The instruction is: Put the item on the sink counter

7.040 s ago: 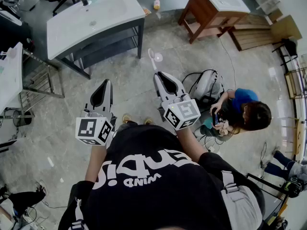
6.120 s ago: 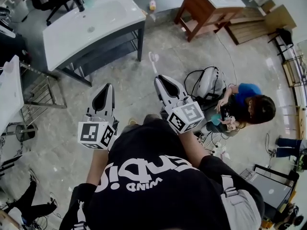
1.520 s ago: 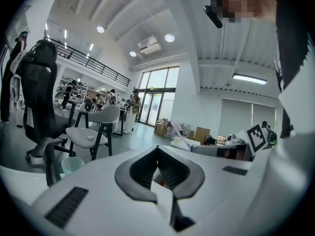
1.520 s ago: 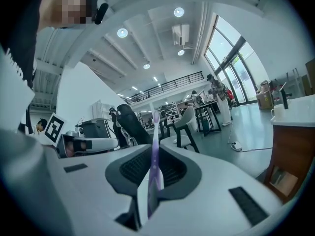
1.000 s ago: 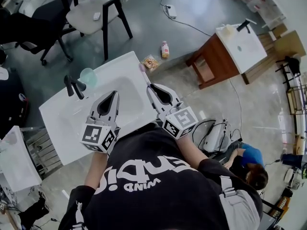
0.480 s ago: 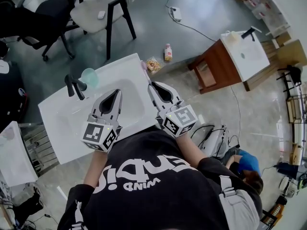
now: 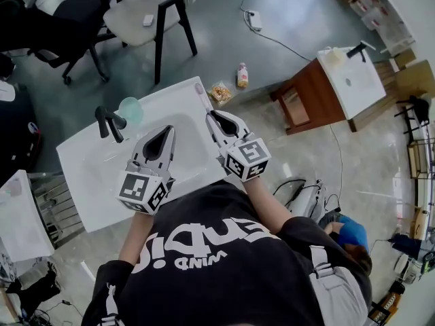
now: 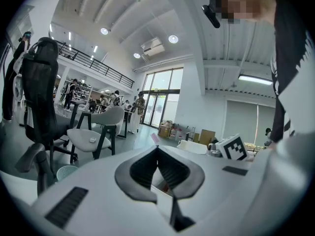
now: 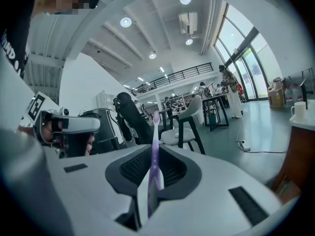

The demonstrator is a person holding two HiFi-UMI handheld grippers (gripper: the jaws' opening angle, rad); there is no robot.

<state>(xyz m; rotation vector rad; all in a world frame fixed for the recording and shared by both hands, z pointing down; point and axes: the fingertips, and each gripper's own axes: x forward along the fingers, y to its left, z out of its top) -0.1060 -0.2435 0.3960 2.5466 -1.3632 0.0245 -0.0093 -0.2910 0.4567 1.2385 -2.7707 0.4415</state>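
A purple and white toothbrush [image 9: 154,154] stands up between the jaws of my right gripper [image 9: 153,149], which is shut on its handle. In the head view the right gripper [image 7: 210,115] hangs over the near right part of the white sink counter [image 7: 88,182], and the toothbrush [image 7: 200,96] points toward the counter's far right corner. My left gripper [image 7: 167,130] is shut with nothing in it, above the basin; its jaws meet at the tips in the left gripper view [image 8: 157,148].
A black faucet [image 7: 107,122] and a green cup [image 7: 129,107] stand at the counter's back left. A chair [image 7: 146,9] is beyond it. A bottle [image 7: 242,75] and snack bag [image 7: 219,92] lie on the floor. A wooden vanity [image 7: 319,80] stands to the right.
The person has walked from the open floor up to the sink counter with the toothbrush held throughout. In the last second the right gripper edged further over the counter.
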